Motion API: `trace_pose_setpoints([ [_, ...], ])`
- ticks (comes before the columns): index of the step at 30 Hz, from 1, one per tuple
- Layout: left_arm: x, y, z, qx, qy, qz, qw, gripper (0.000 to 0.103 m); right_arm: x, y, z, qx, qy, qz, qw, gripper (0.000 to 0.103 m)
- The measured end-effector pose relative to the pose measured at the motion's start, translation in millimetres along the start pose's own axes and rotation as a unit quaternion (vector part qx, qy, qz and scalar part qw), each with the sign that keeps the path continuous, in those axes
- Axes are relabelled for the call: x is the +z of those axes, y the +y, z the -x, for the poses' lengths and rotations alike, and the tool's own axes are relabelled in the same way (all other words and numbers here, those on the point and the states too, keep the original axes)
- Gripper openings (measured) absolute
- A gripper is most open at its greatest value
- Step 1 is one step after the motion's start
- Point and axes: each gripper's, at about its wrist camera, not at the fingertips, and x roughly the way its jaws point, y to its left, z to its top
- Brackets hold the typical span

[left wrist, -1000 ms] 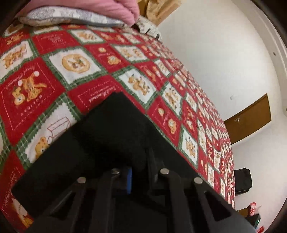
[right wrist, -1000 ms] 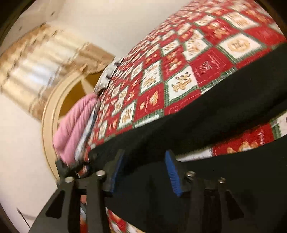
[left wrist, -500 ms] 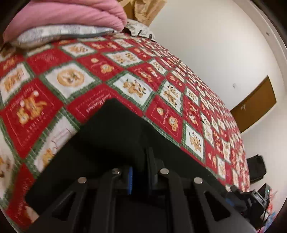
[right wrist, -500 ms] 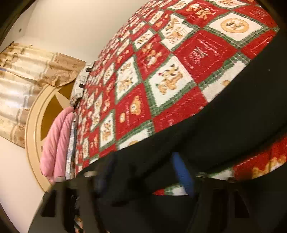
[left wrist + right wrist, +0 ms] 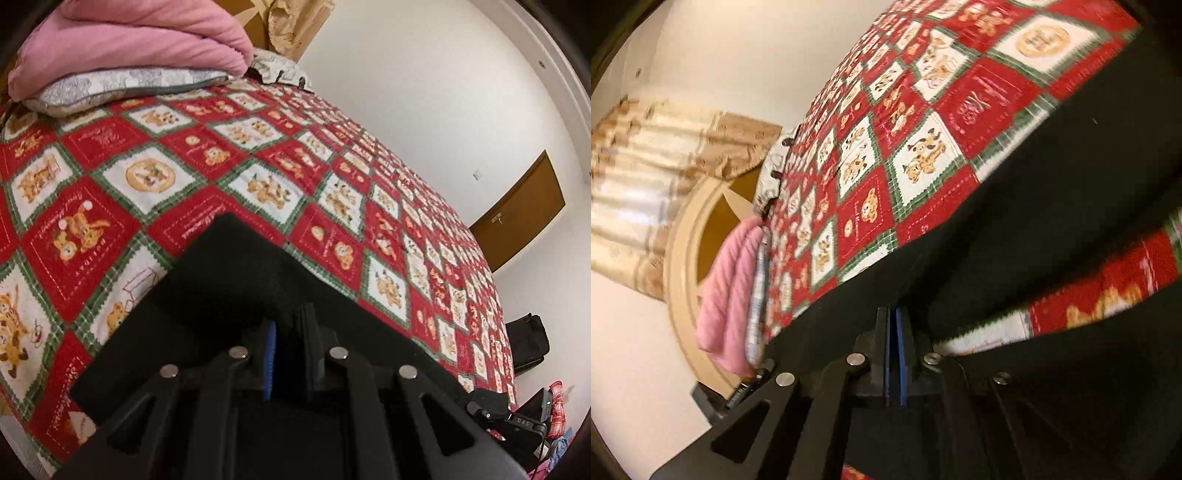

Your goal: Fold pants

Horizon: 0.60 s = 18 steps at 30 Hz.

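In the left wrist view, the left hand-held gripper (image 5: pixel 286 341) is clamping a raised fold of the black pants (image 5: pixel 229 288), its jaws drawn narrow on the cloth exactly as they were a second ago. The pants are lying on the near part of the bed, on the red and white Christmas quilt (image 5: pixel 258 158), with one corner pointing toward the far pink blanket (image 5: pixel 129 40) and the grey pillow (image 5: pixel 122 83) under it. The lifted edge is sitting slightly higher than before.

In the right wrist view, the right hand-held gripper (image 5: pixel 894 354) has just been closing: a second ago its blue pads were standing wide apart around the near edge of the pants (image 5: pixel 1052 206), and now they are pinching that edge, nearly meeting. The quilt (image 5: pixel 886 155) is stretching away beyond the dark cloth.

Both ends of the edge now appear to be gripped, so the pants are probably ready to be lifted and carried over for a fold.
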Motion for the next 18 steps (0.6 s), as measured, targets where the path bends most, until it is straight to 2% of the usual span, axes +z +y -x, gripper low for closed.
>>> trace_pose_setpoints([
  [1,0,-2,3,-0.004,-0.002,-0.001,1.0,0.013,-2,-3,3,0.013,0.001,-0.011,1.0,0.011],
  [2,1,-3,4,-0.006,-0.004,-0.004,1.0,0.013,-5,-4,5,0.018,-0.003,-0.017,1.0,0.03],
  [3,1,-4,5,-0.004,-0.005,-0.006,1.0,0.013,-6,-5,8,0.02,-0.009,-0.02,1.0,0.069],
  [4,1,-6,5,-0.001,-0.006,-0.009,0.9999,0.013,-8,-7,12,0.02,-0.024,-0.026,0.999,0.085],
  [5,1,-7,4,0.0,-0.005,-0.012,0.9999,0.013,-9,-7,14,0.019,-0.036,-0.029,0.999,0.094],
  [7,0,-7,2,0.001,-0.006,-0.015,0.9999,0.013,-8,-5,15,0.013,-0.048,-0.027,0.998,0.093],
  [10,0,-3,-1,-0.002,-0.003,-0.007,1.0,0.013,0,5,1,-0.009,-0.029,-0.003,1.0,0.093],
  [14,-1,1,-6,0.001,0.003,0.0,1.0,0.013,9,11,-20,-0.047,-0.032,0.009,0.998,0.093],
  [15,-1,2,-7,0.004,0.005,-0.002,1.0,0.013,10,14,-22,-0.054,-0.032,0.016,0.998,0.086],
  [16,-1,3,-8,0.007,0.008,-0.002,0.9999,0.013,11,17,-23,-0.066,-0.033,0.026,0.997,0.072],
  [17,-1,4,-10,0.008,0.01,-0.002,0.9999,0.013,12,20,-23,-0.095,-0.034,0.042,0.994,0.033],
  [18,0,5,-11,0.009,0.014,-0.002,0.9999,0.013,13,16,-23,-0.108,-0.029,0.043,0.993,0.015],
])
